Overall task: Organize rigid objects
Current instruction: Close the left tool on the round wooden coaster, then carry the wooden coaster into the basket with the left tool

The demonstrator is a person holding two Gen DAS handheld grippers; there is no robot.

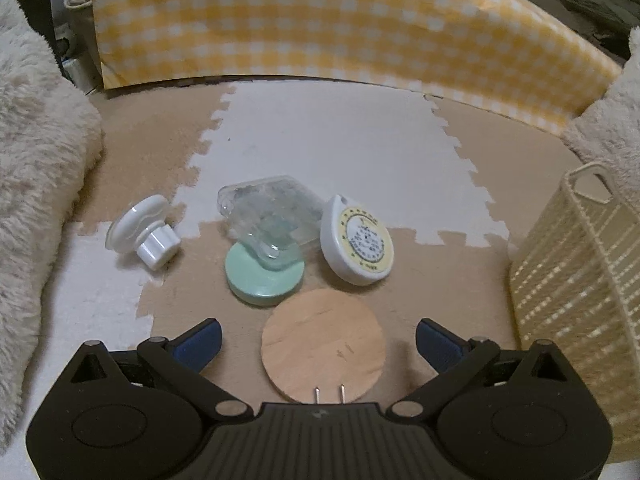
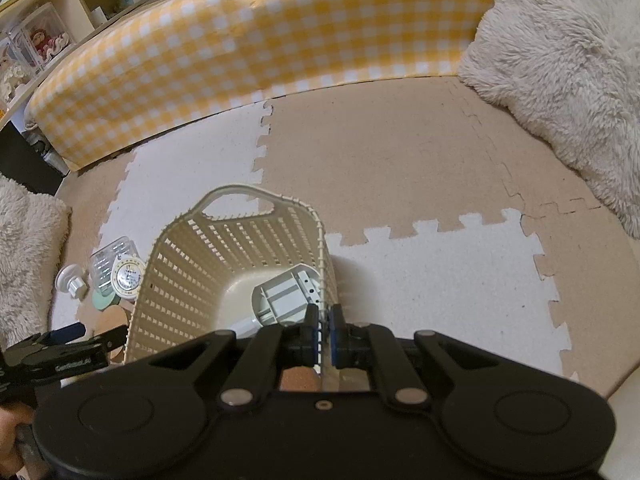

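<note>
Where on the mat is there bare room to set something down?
Free: the mat between the checked board and the clear case, and right of the basket. Crowded: around the green disc, the tape measure and the wooden disc.

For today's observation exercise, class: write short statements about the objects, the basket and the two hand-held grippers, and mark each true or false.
1. The left hand-held gripper is open above the wooden disc. True.
2. The basket holds nothing. False: a grey plastic part lies inside.
3. The clear case leans on the green disc. True.
4. The right hand-held gripper is wide open. False: its jaws are nearly closed at the basket rim.
</note>
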